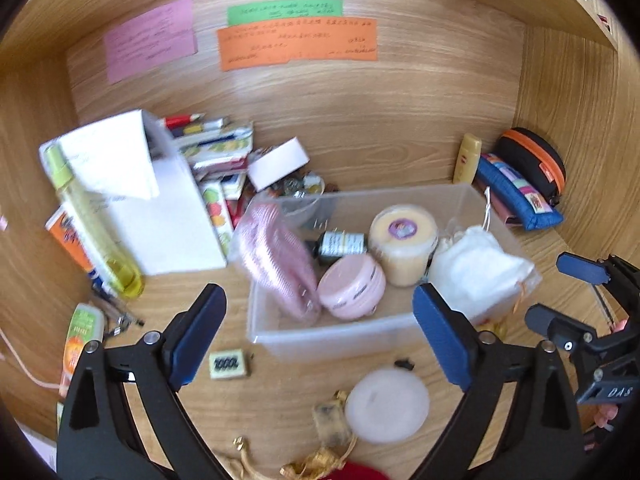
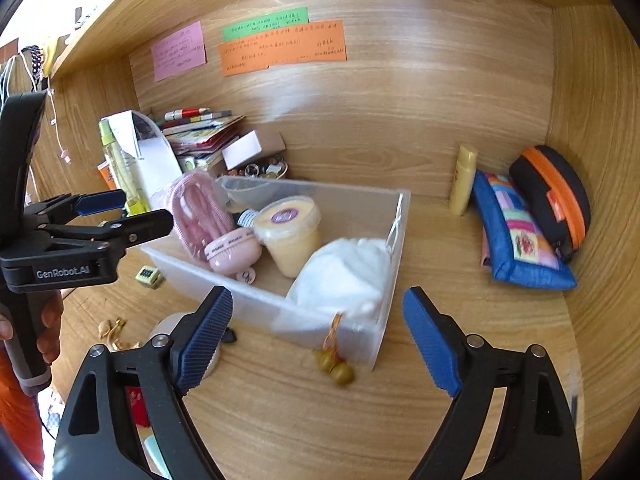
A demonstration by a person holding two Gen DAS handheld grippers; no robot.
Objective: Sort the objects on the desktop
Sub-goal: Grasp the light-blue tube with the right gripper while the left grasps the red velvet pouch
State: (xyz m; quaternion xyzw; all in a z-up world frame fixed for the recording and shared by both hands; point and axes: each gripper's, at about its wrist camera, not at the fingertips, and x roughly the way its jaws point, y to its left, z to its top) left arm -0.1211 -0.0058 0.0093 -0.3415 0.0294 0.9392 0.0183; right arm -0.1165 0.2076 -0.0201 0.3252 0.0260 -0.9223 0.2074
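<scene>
Both grippers, left (image 1: 320, 328) and right (image 2: 318, 338), stand wide open, holding nothing, over the desk's (image 2: 460, 248) front edge. Beyond them the clear plastic bin (image 2: 396, 216) holds a white pouch (image 2: 344, 276), yellow jar (image 2: 290, 228) and pink case (image 2: 234, 250); a blue pouch (image 2: 520, 240) lies toward the back right corner.

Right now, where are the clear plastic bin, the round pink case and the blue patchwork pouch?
clear plastic bin (image 2: 256, 304): right wrist view, near wall.
round pink case (image 1: 352, 286): left wrist view, lid.
blue patchwork pouch (image 2: 520, 240): right wrist view, front panel.
</scene>
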